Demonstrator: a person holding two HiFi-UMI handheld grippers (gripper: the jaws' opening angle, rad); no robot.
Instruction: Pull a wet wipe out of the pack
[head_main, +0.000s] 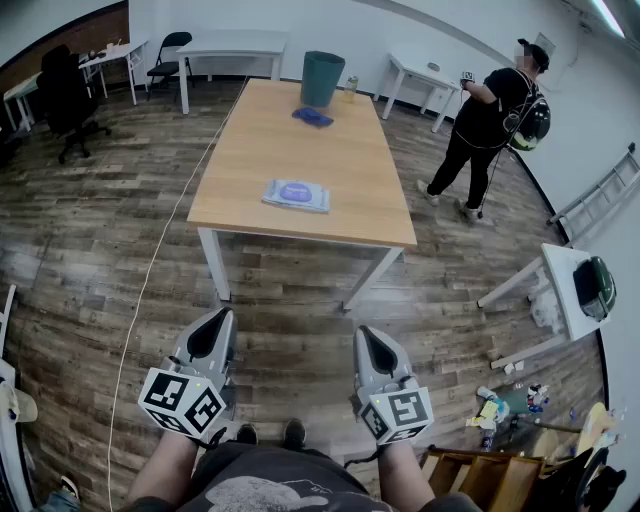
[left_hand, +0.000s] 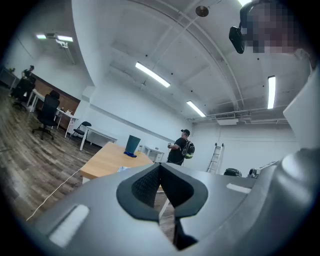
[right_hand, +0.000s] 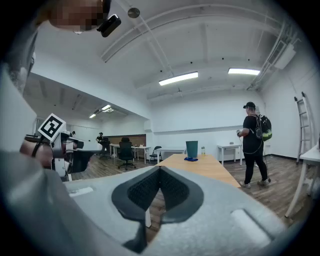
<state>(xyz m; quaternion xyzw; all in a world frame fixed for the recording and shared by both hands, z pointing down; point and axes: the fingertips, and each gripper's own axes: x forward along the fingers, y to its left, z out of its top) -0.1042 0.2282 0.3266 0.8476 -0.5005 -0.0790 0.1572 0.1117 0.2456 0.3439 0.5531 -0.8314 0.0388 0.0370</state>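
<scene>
Only the head view shows the wipe pack (head_main: 296, 194) whole, mid-frame on the worktop (head_main: 345, 160), while the left tool (head_main: 222, 315) and right tool (head_main: 366, 332), low in frame, are both closed and empty.

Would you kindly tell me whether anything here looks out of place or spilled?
The table is tidy, the wipe pack lying flat. Only the clutter scattered on the floor at the right looks messy.

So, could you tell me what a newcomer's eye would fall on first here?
The long wooden table in mid-room, with the wet wipe pack near its front edge and a teal bin at the far end. In the foreground, the left gripper and right gripper, both shut and empty, hang short of the table.
</scene>
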